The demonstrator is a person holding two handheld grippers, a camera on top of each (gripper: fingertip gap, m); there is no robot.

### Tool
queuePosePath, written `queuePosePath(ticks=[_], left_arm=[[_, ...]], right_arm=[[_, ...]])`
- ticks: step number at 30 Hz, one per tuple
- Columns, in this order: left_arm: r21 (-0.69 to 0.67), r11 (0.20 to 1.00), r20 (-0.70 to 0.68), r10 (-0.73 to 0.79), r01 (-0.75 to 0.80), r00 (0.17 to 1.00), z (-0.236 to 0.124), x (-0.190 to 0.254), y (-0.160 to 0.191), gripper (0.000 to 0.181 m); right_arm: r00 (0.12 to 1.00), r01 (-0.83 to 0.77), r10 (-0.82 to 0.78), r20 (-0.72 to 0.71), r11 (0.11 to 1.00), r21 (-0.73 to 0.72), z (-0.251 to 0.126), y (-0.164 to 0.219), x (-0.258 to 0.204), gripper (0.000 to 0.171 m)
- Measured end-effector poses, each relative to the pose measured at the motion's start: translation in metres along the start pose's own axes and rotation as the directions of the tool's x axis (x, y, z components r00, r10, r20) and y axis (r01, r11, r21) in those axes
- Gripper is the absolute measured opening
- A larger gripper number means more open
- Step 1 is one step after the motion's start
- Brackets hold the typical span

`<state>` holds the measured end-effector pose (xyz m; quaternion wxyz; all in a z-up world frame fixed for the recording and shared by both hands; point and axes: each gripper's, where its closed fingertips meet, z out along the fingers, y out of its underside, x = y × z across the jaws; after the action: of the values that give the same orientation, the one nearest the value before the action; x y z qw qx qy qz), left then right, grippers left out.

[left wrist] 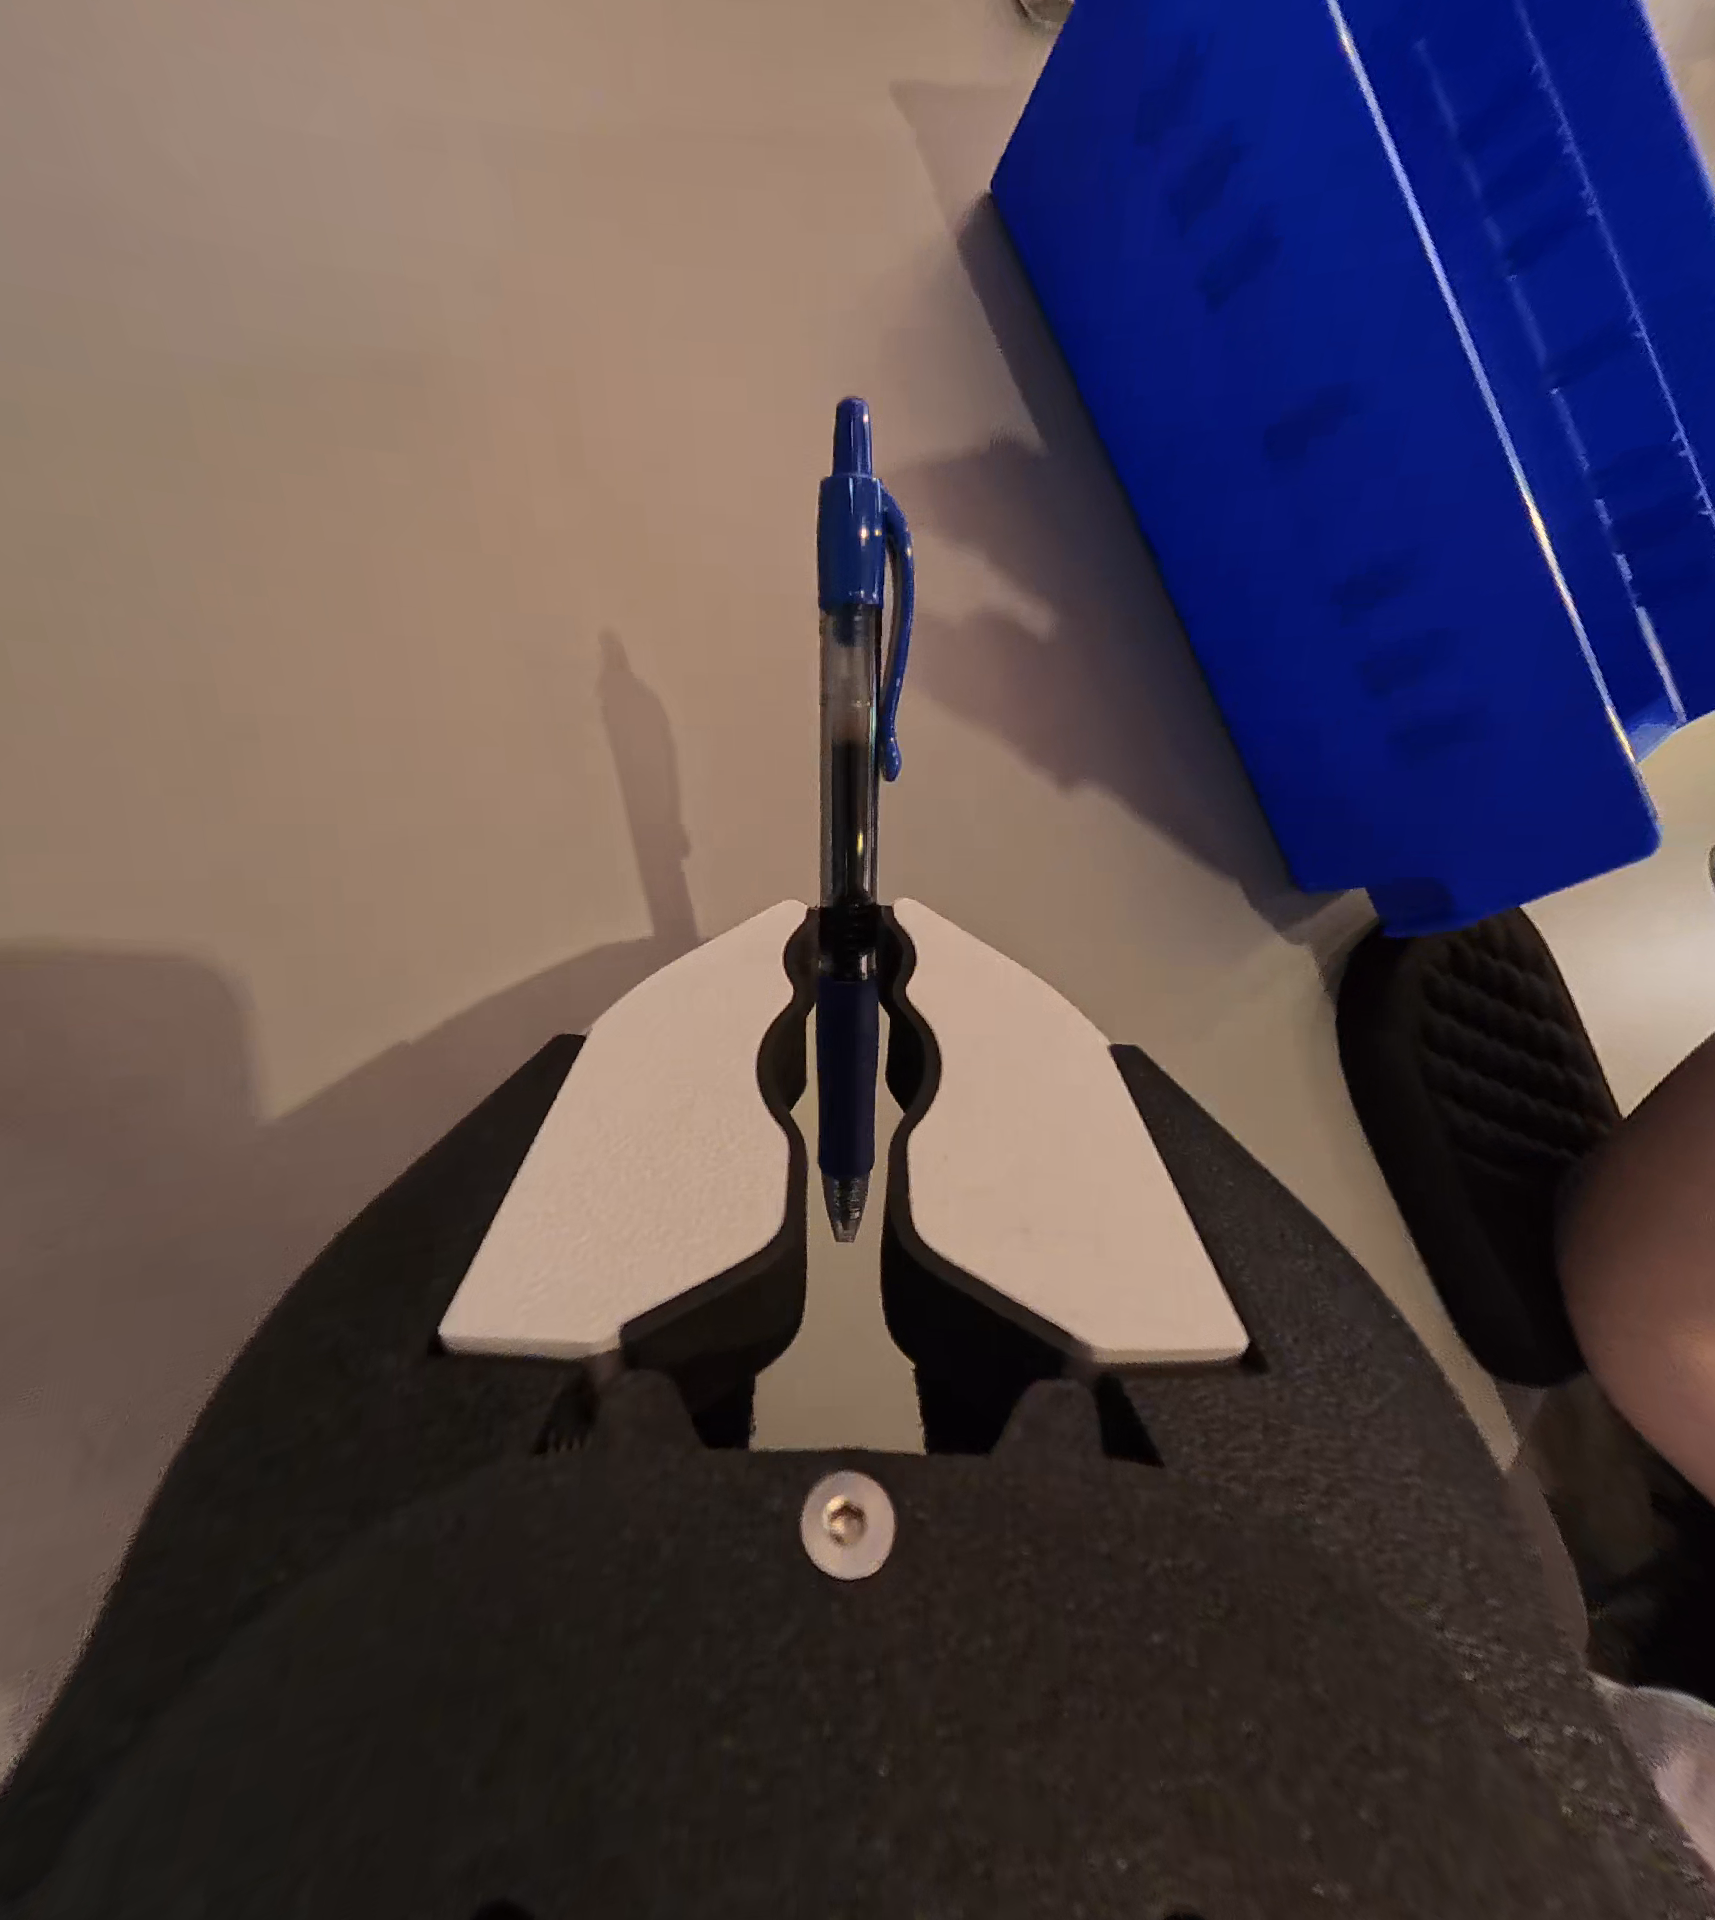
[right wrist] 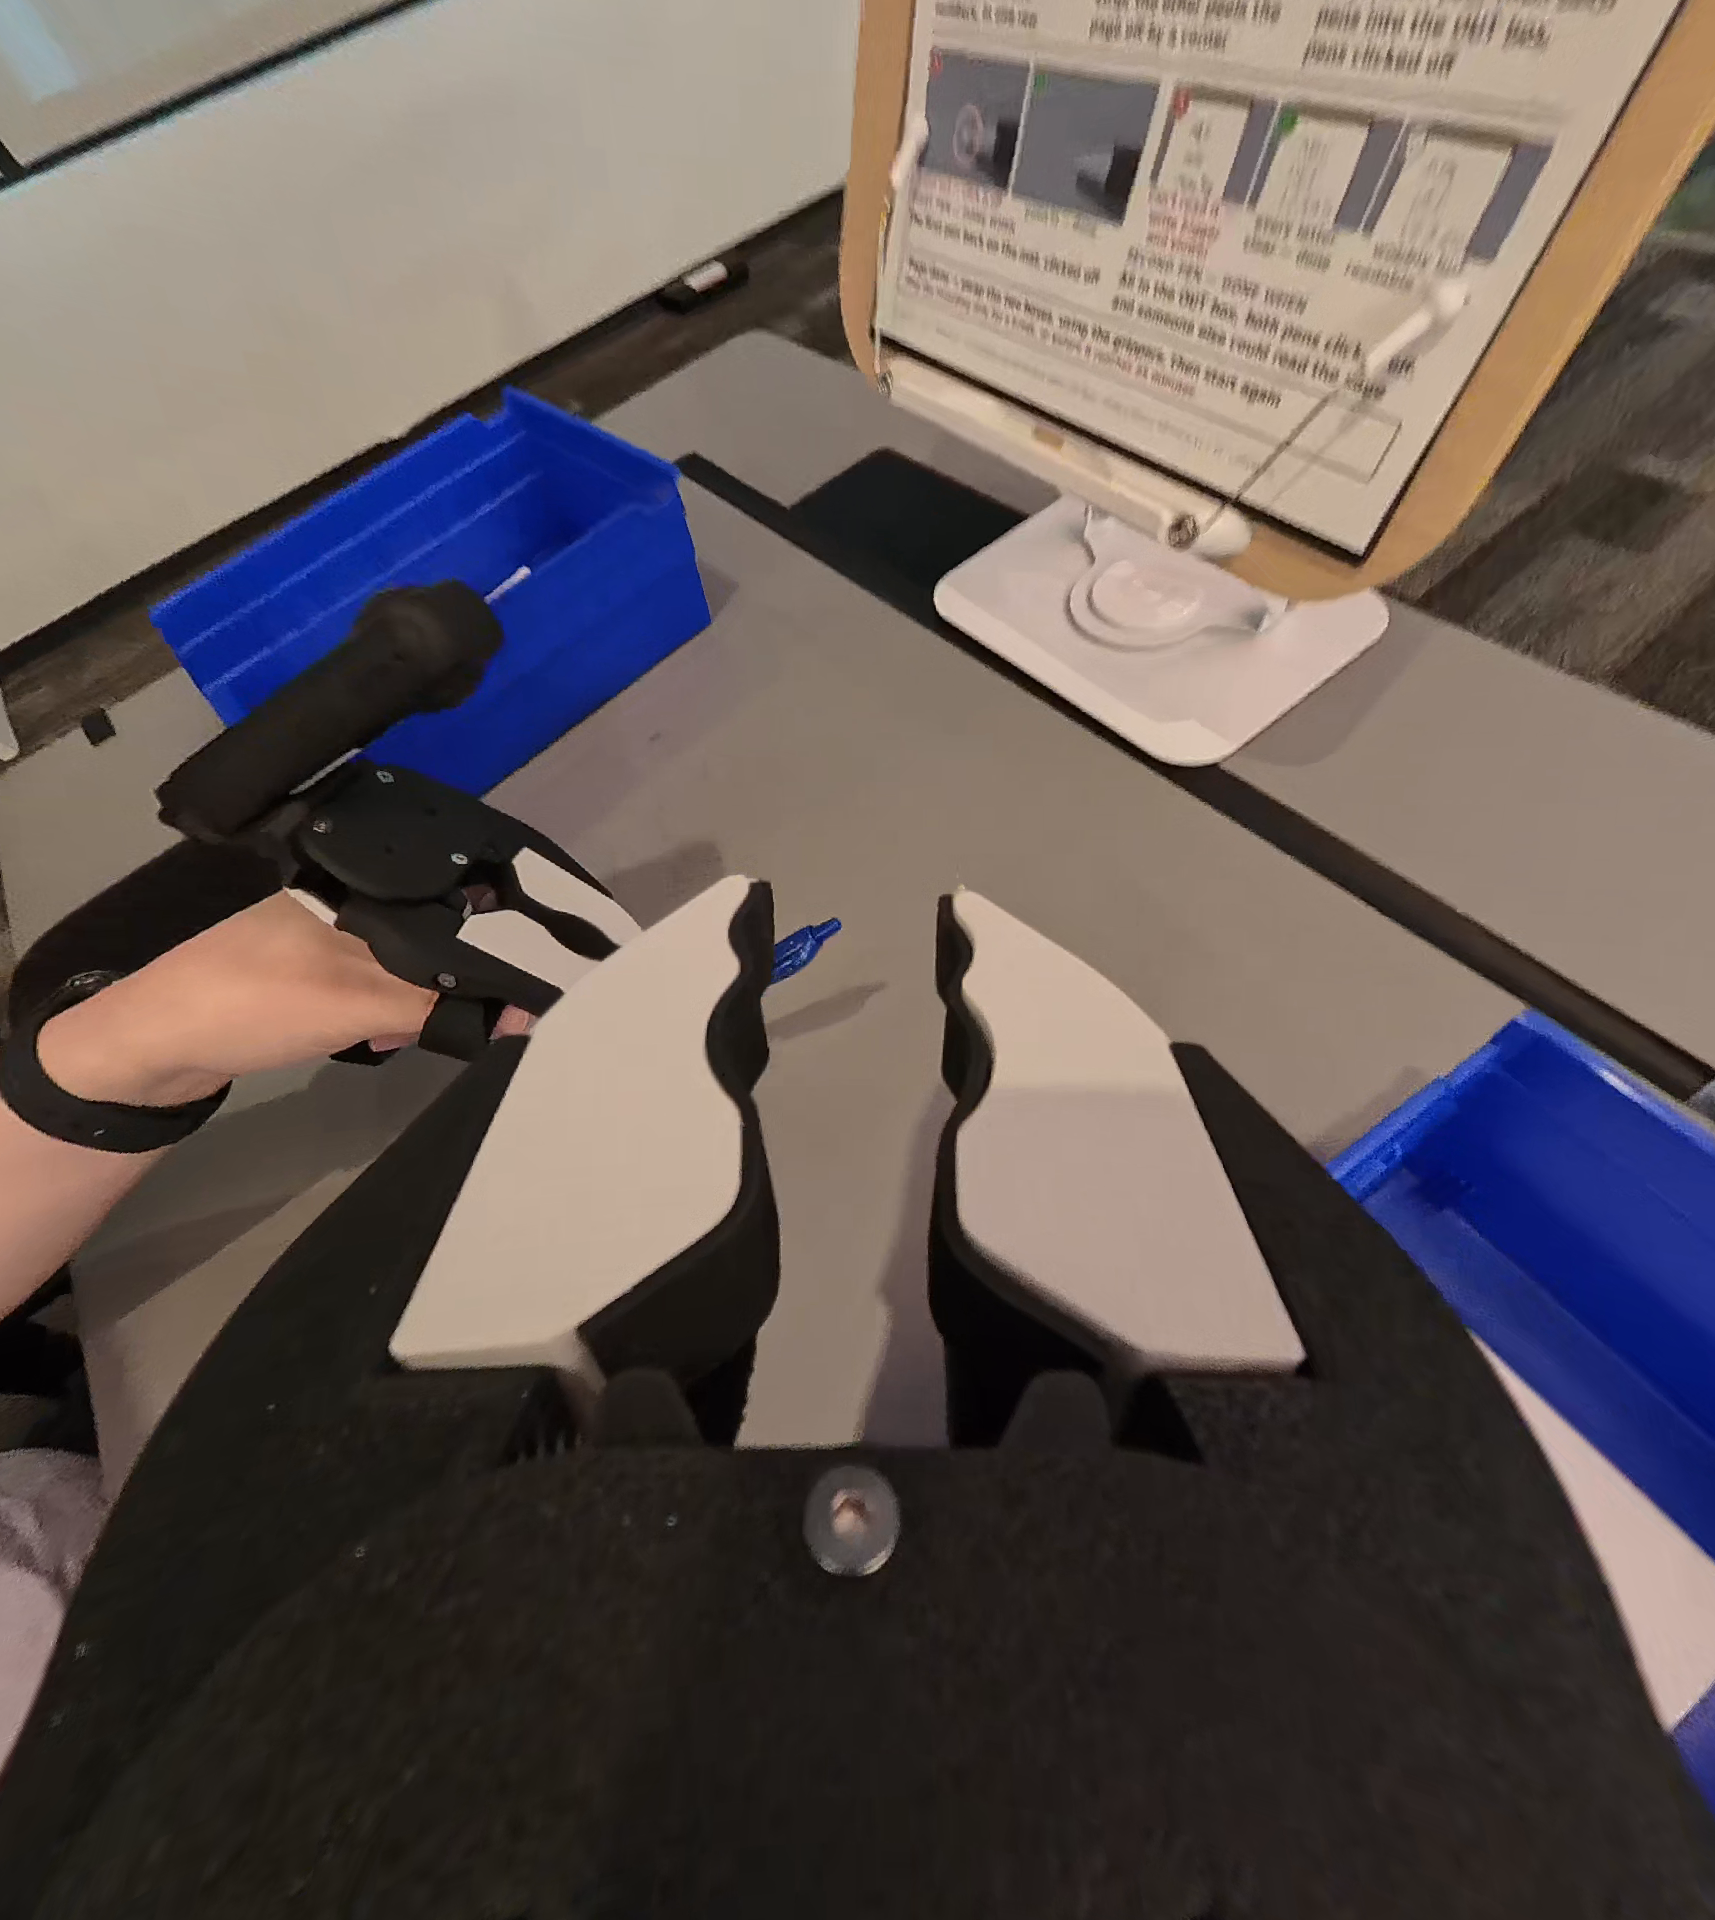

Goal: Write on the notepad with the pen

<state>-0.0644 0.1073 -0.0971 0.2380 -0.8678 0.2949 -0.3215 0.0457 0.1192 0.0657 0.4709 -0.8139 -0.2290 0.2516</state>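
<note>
My left gripper [left wrist: 848,920] is shut on a blue click pen [left wrist: 851,727]. It grips the pen near the dark blue rubber grip, with the tip pointing back toward the camera and the clicker end pointing forward over the grey table [left wrist: 313,468]. In the right wrist view the left gripper [right wrist: 583,935] is at the left, held by a hand, and only the pen's blue clicker end [right wrist: 806,945] shows past my right finger. My right gripper [right wrist: 853,904] is open and empty, just right of that clicker end. No notepad is in view.
A blue bin [left wrist: 1404,416] stands on the table right of the left gripper; it also shows at the back left in the right wrist view [right wrist: 479,582]. A second blue bin [right wrist: 1611,1299] sits at the right. An instruction board on a white stand [right wrist: 1165,634] stands behind. There is about 20 cm between the tips of the two grippers.
</note>
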Motion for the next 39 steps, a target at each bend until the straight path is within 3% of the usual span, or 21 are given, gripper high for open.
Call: queuePosePath(ticks=[13,17,26,39], left_arm=[[-0.082,0.98,-0.227,-0.194,0.18,0.954,0.039,0.045,0.018,0.01],[-0.052,0.982,-0.118,-0.186,0.181,0.975,0.051,0.038,0.022,0.01],[-0.133,0.987,0.126,-0.078,0.094,0.989,0.064,0.033,0.033,0.01],[-0.131,0.982,0.163,-0.116,0.138,0.98,0.073,0.037,0.036,0.01]], right_arm=[[0.999,-0.032,0.031,-0.008,0.989,-0.145,0.022,0.025,0.006,0.029],[0.999,-0.037,0.034,-0.017,0.989,-0.141,0.019,0.025,0.008,0.028],[0.999,-0.046,0.044,-0.016,0.993,-0.112,0.012,0.022,0.011,0.028],[0.996,-0.084,0.08,-0.043,0.992,-0.094,0.0,0.025,0.024,0.028]])
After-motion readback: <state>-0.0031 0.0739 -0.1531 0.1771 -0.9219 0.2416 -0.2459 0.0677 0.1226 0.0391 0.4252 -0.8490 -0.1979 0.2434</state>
